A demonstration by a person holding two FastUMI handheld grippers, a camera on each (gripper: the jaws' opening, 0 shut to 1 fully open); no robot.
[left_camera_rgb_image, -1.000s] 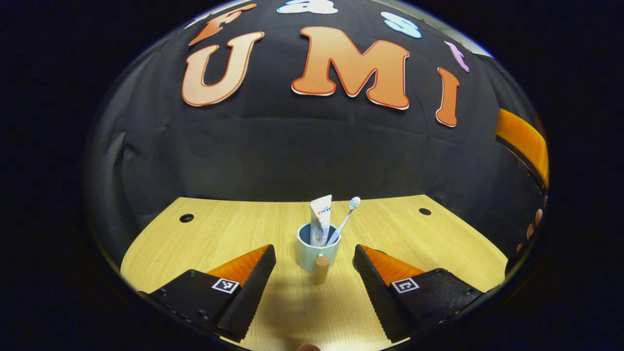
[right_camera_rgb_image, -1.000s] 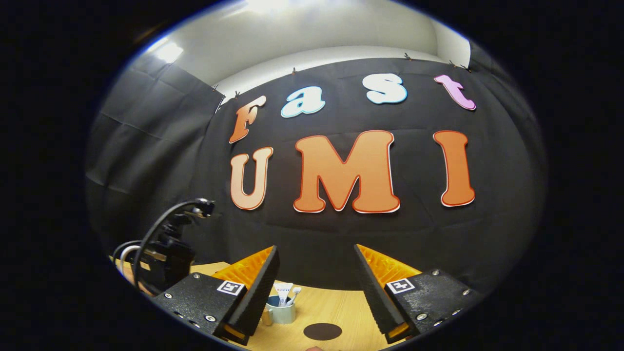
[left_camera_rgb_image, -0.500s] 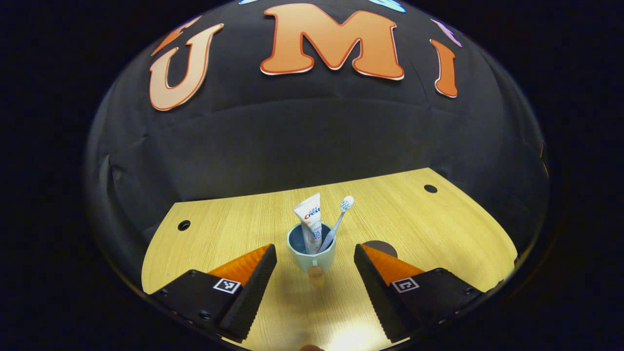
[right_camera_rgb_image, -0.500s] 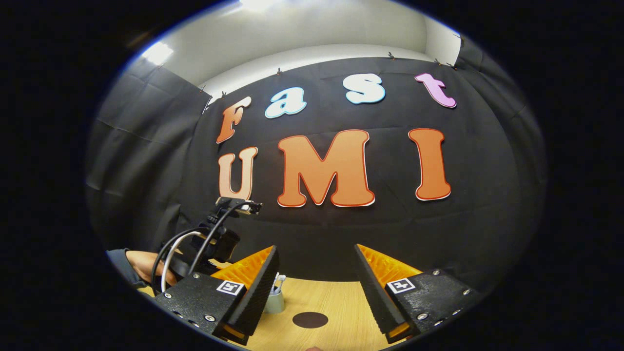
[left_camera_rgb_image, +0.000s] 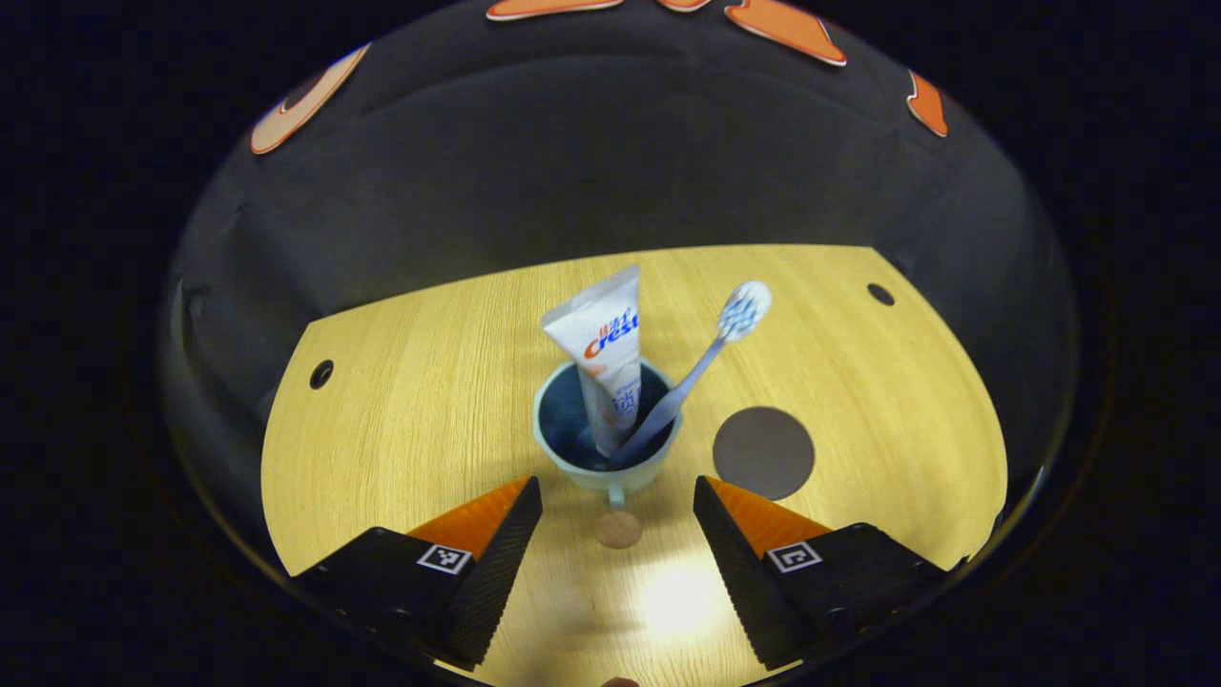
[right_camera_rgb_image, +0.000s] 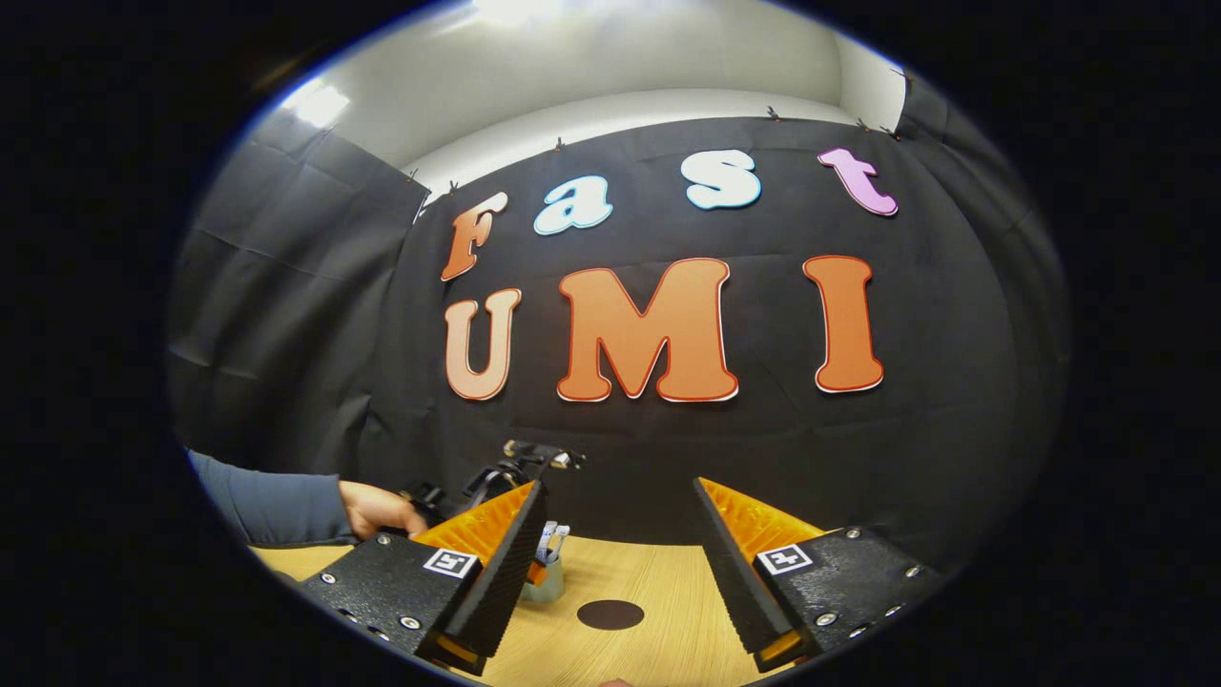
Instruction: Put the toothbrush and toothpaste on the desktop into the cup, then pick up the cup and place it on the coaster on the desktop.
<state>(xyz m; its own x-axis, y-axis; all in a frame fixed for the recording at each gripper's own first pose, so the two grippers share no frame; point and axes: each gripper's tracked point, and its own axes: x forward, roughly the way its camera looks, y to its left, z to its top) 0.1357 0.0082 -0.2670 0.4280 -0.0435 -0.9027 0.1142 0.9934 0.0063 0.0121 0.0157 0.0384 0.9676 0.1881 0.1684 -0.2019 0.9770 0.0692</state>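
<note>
A pale blue-green cup (left_camera_rgb_image: pixel 572 456) stands on the wooden desktop (left_camera_rgb_image: pixel 401 420). A white toothpaste tube (left_camera_rgb_image: pixel 601 348) and a toothbrush (left_camera_rgb_image: pixel 711 348) stand upright in it. The cup's wooden handle knob (left_camera_rgb_image: pixel 619 529) points at me. My left gripper (left_camera_rgb_image: pixel 616 489) is open just above and short of the cup, one finger on either side of the handle, touching nothing. A dark round coaster (left_camera_rgb_image: pixel 763 452) lies just right of the cup. My right gripper (right_camera_rgb_image: pixel 618 489) is open and held high and farther back. In its view the cup (right_camera_rgb_image: pixel 546 587) is half hidden behind a finger, with the coaster (right_camera_rgb_image: pixel 610 614) beside it.
In the right gripper view a hand (right_camera_rgb_image: pixel 377 508) and a blue-grey sleeve (right_camera_rgb_image: pixel 267 506) hold the left gripper's body (right_camera_rgb_image: pixel 506 472) near the cup. Round holes (left_camera_rgb_image: pixel 320 374) sit near the desktop's far corners. The black cloth wall rises behind the desk.
My left gripper has closed in on the cup and tipped downward, so the cup looks larger and the coaster has come into sight. My right gripper has barely moved.
</note>
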